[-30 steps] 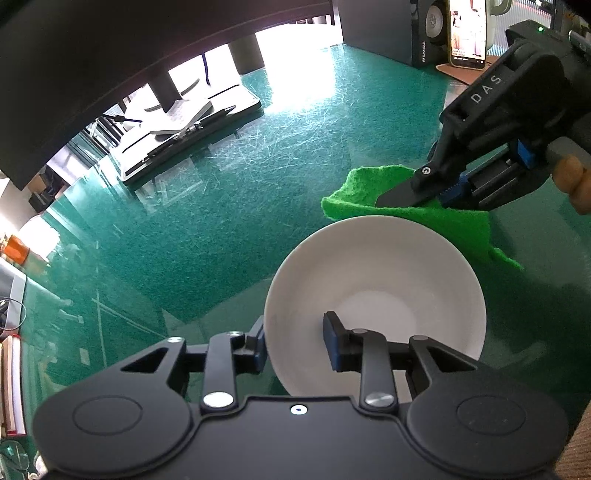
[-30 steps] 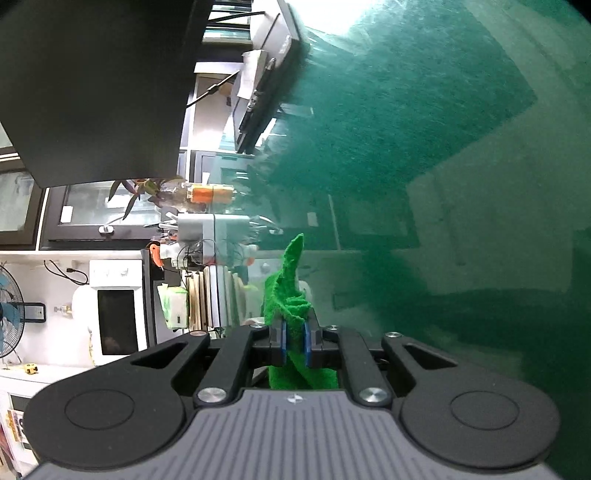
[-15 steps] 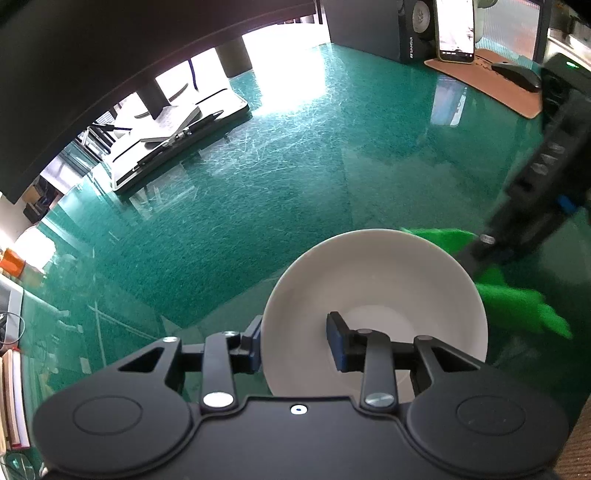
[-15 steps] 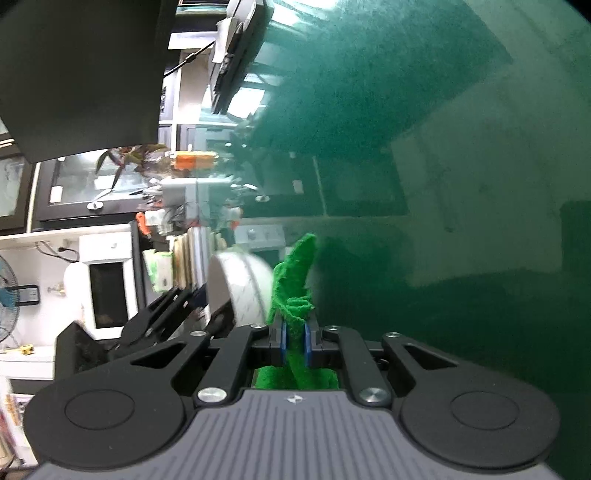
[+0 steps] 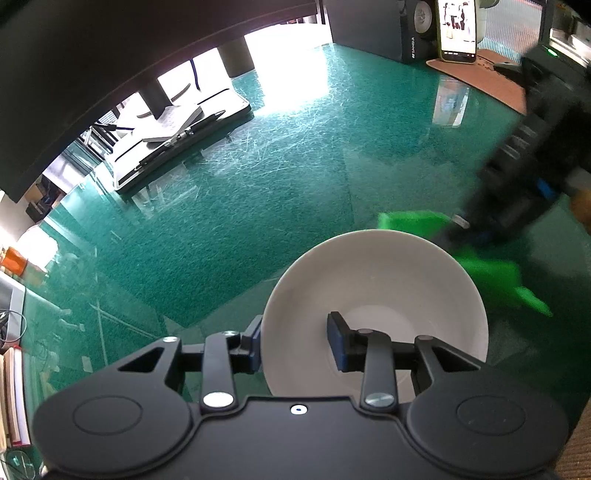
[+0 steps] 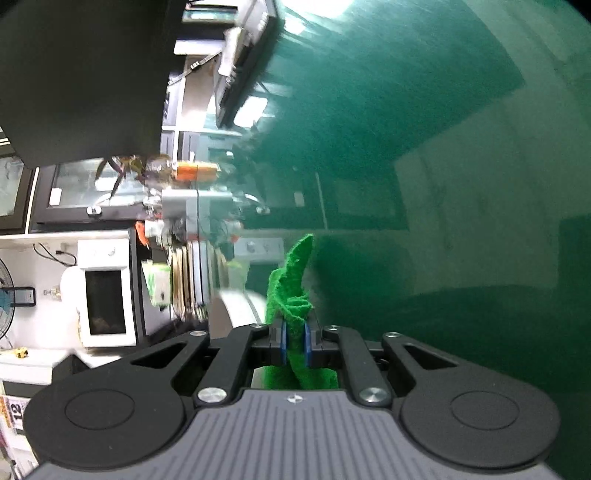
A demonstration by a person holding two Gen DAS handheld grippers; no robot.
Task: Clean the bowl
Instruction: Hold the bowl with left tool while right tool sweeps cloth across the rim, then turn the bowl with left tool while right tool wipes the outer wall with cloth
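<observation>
Your left gripper (image 5: 295,345) straddles the near-left rim of the round white ceramic bowl (image 5: 384,280), one blue-padded finger outside the wall and the other inside the basin. The outer pad sits against the wall, but you cannot tell from this view whether the inner pad presses the bowl or stands just off it. The bowl is tipped up toward the left wrist camera, above the scratched green glass tabletop (image 5: 258,177), near the table's near edge and right of centre in that view. Just beyond the bowl's far-right rim is the bright green fuzzy cloth (image 5: 491,271), which trails off to the right over the table. Your right gripper (image 6: 294,341) has its jaws pressed together on a bunched fold of that cloth, with a pointed flap standing up past the fingertips; in the left wrist view this gripper shows as a blurred dark shape at the far right of the bowl. In the right wrist view the bowl's rim appears as a pale blurred arc just left of the cloth. At the far left of the table lies a black tray holding a notebook and pen (image 5: 177,140), and at the far right a lit smartphone (image 5: 457,29) stands upright beside a black speaker (image 5: 417,26).
</observation>
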